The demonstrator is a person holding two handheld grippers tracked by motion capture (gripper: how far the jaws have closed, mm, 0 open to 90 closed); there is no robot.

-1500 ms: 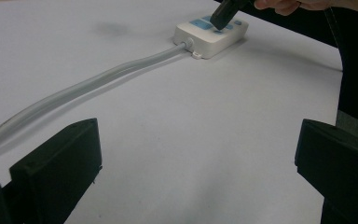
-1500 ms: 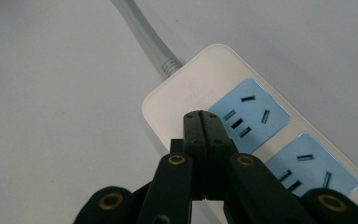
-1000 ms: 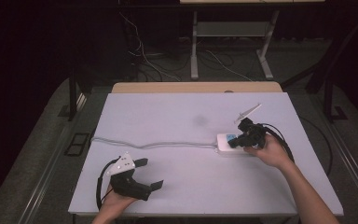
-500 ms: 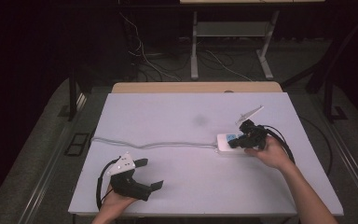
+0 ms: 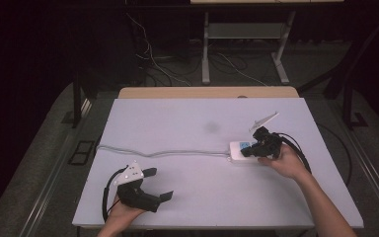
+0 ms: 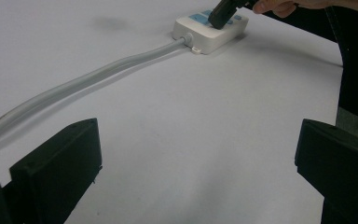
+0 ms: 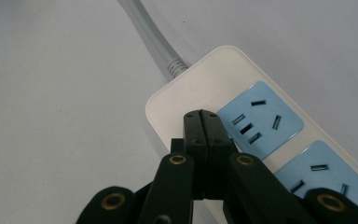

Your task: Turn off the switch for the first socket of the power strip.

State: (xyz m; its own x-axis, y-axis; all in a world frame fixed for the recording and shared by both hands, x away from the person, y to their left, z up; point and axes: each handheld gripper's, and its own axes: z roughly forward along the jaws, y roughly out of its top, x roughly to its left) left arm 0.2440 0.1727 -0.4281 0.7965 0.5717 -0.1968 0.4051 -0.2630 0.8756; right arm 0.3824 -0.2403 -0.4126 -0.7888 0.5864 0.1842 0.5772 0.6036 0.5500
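A white power strip [image 5: 237, 149] with blue socket panels lies at the right of the white table [image 5: 187, 118]. Its grey cable [image 5: 163, 154] runs left across the surface. My right gripper [image 5: 245, 152] is shut with nothing between its jaws. In the right gripper view its closed tips [image 7: 202, 115] sit over the bare end of the power strip [image 7: 186, 91], beside the first blue socket [image 7: 260, 119] and near the cable [image 7: 144, 28]. My left gripper [image 5: 160, 183] rests at the front left, open and empty. In the left gripper view, the left gripper [image 6: 198, 140] faces the strip [image 6: 200, 35] and the cable [image 6: 88, 77].
A faint dark smudge [image 5: 210, 127] marks the table's middle. The right gripper's black cable [image 5: 301, 150] loops beside the right hand. Behind the table stand a wooden edge [image 5: 207, 92], metal desk legs [image 5: 206, 54] and loose floor cables [image 5: 153, 64].
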